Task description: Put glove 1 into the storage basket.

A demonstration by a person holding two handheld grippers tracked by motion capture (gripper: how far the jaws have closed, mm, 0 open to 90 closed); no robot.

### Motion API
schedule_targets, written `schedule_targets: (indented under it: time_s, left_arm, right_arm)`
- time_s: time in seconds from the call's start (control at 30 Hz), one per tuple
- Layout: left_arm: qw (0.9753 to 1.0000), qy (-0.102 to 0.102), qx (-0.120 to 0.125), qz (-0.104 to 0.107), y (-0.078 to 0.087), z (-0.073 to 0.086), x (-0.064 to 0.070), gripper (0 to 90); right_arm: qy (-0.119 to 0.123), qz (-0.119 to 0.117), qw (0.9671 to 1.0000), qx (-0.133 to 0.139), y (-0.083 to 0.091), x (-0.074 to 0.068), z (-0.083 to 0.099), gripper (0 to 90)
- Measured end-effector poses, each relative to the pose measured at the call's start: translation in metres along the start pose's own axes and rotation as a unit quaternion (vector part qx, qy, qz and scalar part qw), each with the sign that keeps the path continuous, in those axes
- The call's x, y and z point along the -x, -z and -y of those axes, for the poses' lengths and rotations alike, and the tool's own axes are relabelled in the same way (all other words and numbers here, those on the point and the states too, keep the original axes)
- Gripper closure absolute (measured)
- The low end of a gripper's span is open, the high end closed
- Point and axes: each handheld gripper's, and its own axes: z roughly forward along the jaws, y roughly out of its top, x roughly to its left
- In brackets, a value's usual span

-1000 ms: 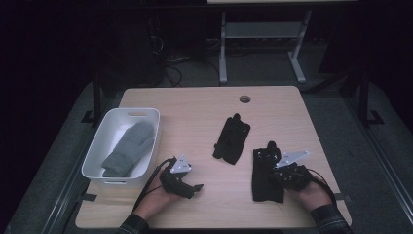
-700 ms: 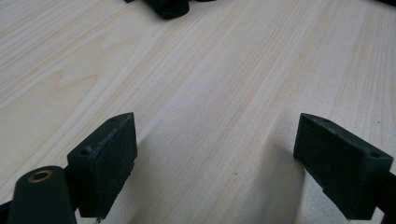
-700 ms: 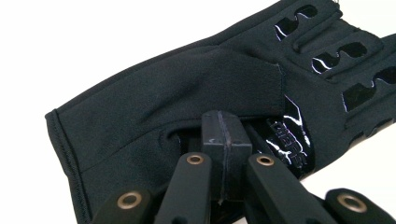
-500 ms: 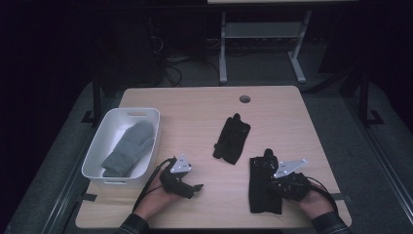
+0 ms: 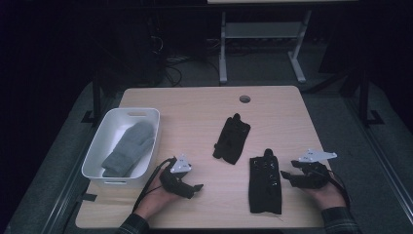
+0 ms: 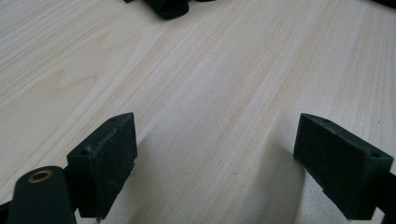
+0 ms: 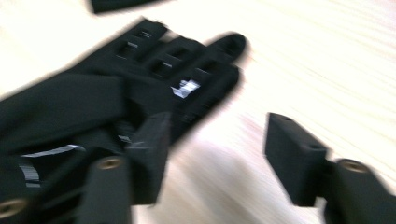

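Glove (image 5: 265,184) lies flat on the worktop (image 5: 195,117) just left of my right gripper (image 5: 288,178), whose jaws are spread. If I close too high, I judge I'd snag one layer and drag it. My left gripper (image 5: 195,187) rests spread over bare wood.

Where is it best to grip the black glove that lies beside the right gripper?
Probably at the cuff end of the black glove, which lies flat with its fingers pointing away. Come from its right edge with the right gripper, whose jaws stand open, low to the table.
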Motion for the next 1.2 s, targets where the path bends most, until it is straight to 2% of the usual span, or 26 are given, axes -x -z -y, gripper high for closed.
schedule_targets:
  time_s: [0.07, 0.2, 0.27, 0.33, 0.37, 0.43, 0.53, 0.67, 0.73, 0.93, 1.07, 1.17, 1.2]
  left_arm:
    - [1.0, 0.0, 0.0, 0.0, 0.0, 0.0, 0.0, 12.5]
    - [1.0, 0.001, -0.002, -0.004, 0.001, -0.002, -0.002, 16.0]
    - [1.0, 0.003, -0.005, -0.006, 0.001, -0.005, -0.004, 24.6]
    - [0.9999, 0.004, -0.009, -0.004, 0.0, -0.008, -0.006, 26.6]
    - [1.0, 0.002, -0.008, -0.003, 0.0, -0.011, -0.007, 32.9]
    - [1.0, 0.0, -0.008, -0.001, 0.0, -0.017, -0.01, 41.0]
    - [0.9999, 0.008, -0.005, 0.004, -0.002, -0.024, -0.013, 51.1]
    - [0.9999, 0.015, 0.004, 0.004, -0.004, -0.036, -0.017, 60.3]
    - [0.9999, 0.015, -0.001, 0.006, -0.008, -0.043, -0.019, 64.9]
    - [0.9999, 0.005, 0.009, 0.004, -0.023, -0.065, -0.023, 67.4]
    - [0.9999, -0.006, 0.009, 0.006, -0.036, -0.078, -0.027, 76.6]
    - [0.9998, 0.001, 0.015, 0.013, -0.045, -0.087, -0.032, 88.9]
    - [0.9997, 0.007, 0.015, 0.02, -0.048, -0.09, -0.035, 89.3]
  right_arm:
    - [-0.007, 0.008, 0.9999, 0.0, -0.003, 0.008, 0.005, 28.0]
    - [-0.018, 0.021, 0.9996, -0.007, -0.009, 0.017, 0.011, 24.5]
    - [-0.02, 0.028, 0.9994, -0.006, -0.011, 0.019, 0.012, 23.2]
    - [-0.022, 0.029, 0.9993, -0.004, -0.012, 0.019, 0.012, 22.4]
    - [-0.021, 0.03, 0.9993, -0.002, -0.012, 0.019, 0.012, 22.2]
    - [-0.025, 0.026, 0.9994, -0.001, -0.013, 0.02, 0.013, 21.1]
    - [-0.027, 0.025, 0.9993, 0.003, -0.013, 0.02, 0.014, 20.0]
    - [-0.029, 0.019, 0.9994, 0.01, -0.015, 0.02, 0.016, 14.4]
    - [-0.029, 0.019, 0.9994, 0.011, -0.015, 0.02, 0.017, 13.6]
    - [-0.03, 0.019, 0.9993, 0.011, -0.014, 0.02, 0.018, 13.3]
    - [-0.03, 0.018, 0.9993, 0.01, -0.014, 0.02, 0.018, 13.0]
    - [-0.029, 0.017, 0.9994, 0.01, -0.014, 0.02, 0.018, 12.5]
    - [-0.029, 0.017, 0.9994, 0.01, -0.014, 0.02, 0.018, 12.5]
